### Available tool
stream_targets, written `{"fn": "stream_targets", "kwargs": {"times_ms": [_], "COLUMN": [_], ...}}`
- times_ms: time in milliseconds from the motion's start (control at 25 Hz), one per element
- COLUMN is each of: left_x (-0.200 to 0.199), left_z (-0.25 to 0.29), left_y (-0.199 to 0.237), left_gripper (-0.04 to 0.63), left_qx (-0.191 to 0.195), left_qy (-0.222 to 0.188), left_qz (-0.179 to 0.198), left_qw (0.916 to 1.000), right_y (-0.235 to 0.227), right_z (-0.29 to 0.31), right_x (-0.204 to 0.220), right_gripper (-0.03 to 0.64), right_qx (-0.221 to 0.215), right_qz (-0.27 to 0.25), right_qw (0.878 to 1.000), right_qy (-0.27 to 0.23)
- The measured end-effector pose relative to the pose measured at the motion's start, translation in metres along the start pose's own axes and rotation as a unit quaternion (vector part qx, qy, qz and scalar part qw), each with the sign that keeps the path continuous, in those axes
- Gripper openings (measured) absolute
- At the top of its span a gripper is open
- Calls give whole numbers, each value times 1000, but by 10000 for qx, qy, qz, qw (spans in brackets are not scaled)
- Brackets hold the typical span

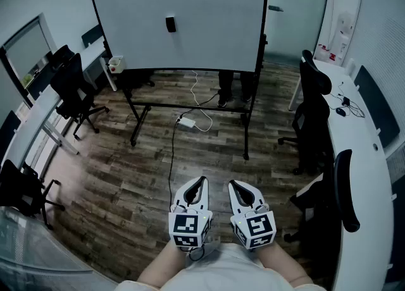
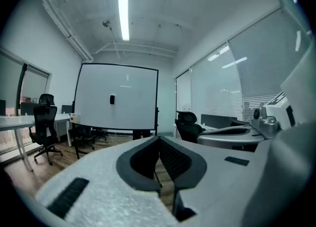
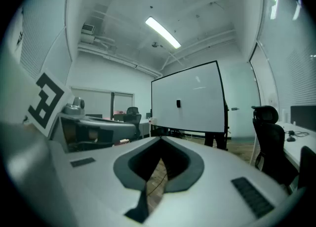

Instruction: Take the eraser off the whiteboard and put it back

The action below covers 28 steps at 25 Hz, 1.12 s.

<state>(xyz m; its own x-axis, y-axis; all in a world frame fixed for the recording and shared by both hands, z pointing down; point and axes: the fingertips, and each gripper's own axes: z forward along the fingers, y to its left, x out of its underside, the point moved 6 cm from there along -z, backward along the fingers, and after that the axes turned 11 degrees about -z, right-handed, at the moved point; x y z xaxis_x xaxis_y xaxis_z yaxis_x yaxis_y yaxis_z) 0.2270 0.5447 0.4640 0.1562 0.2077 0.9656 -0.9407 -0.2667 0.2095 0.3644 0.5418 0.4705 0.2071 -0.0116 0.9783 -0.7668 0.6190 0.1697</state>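
A small black eraser clings to the upper middle of the whiteboard, which stands on a wheeled frame across the room. Both gripper views show the eraser far off on the board. My left gripper and right gripper are side by side close to my body, pointing roughly level toward the board. Each has its fingertips together, with nothing between them, as seen in the left gripper and right gripper views.
A cable and white power strip lie on the wood floor by the board's legs. Someone's legs stand behind the board. Black office chairs and white desks line both sides.
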Motion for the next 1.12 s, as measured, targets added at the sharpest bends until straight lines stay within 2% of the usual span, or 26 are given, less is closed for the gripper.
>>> {"fn": "stream_targets", "kwargs": {"times_ms": [480, 680, 840, 1000, 1120], "left_x": [10, 11, 16, 8, -2], "left_z": [1, 6, 7, 17, 33], "left_y": [4, 10, 29, 58, 88], "left_gripper": [18, 18, 18, 18, 18], "left_qx": [8, -20, -120, -196, -235], "left_qy": [52, 110, 204, 157, 97], "left_qz": [-178, -223, -346, -658, -596], "left_qw": [9998, 9997, 9991, 9975, 9979], "right_y": [4, 1, 2, 1, 4], "right_z": [7, 17, 31, 57, 90], "right_x": [12, 17, 21, 23, 21], "right_gripper": [26, 28, 28, 28, 28], "right_qx": [-224, -287, -263, -248, -266], "right_qz": [392, 357, 491, 513, 499], "right_qw": [9989, 9986, 9980, 9977, 9977], "right_qy": [152, 270, 299, 359, 378]}}
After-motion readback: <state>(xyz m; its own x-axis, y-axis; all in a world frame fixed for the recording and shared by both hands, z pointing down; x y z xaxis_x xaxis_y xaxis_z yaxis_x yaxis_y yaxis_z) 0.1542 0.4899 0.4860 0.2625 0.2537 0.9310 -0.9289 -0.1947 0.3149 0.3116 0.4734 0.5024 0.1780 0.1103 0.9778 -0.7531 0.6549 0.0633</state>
